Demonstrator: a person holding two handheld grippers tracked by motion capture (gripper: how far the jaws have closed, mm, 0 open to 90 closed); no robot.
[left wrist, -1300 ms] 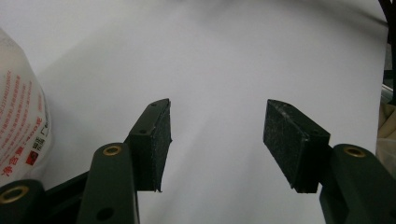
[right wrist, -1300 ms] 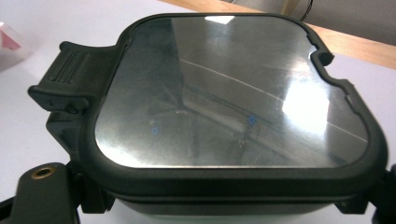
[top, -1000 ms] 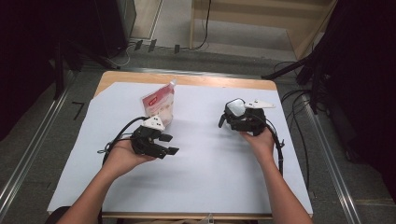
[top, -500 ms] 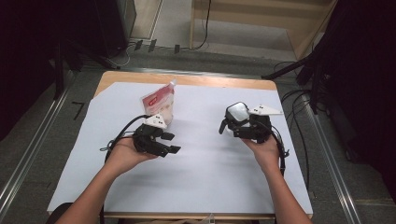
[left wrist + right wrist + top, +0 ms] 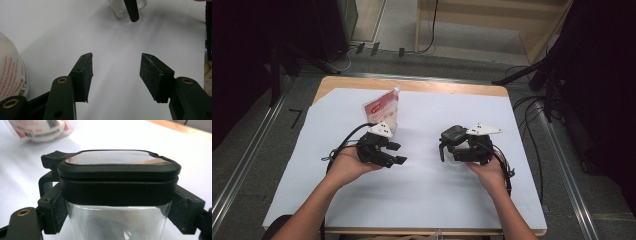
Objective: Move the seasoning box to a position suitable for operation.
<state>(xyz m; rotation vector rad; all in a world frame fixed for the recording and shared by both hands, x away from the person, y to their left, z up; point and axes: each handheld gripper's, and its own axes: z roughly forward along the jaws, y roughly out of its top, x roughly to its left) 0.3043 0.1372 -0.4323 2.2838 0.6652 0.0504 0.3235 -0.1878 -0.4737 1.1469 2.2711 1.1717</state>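
Glass jar point(image 5: 117, 220) w/ black lid clamped btwn right gripper point(image 5: 117, 210) pads.

A wooden table point(image 5: 412, 85) under a white sheet point(image 5: 422, 200) stands on a grey floor point(image 5: 267, 150). Metal rails point(image 5: 242, 165) run along both sides. Black cables point(image 5: 532, 105) trail at right, and pale wooden furniture point(image 5: 492, 30) stands far behind in dim surroundings.

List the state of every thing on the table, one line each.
Jar: clear glass, upright, black lid shut, held in the right gripper.
Pouch: upright on the white sheet, untouched.
Left gripper: open, nothing between its pads, pouch beside it.
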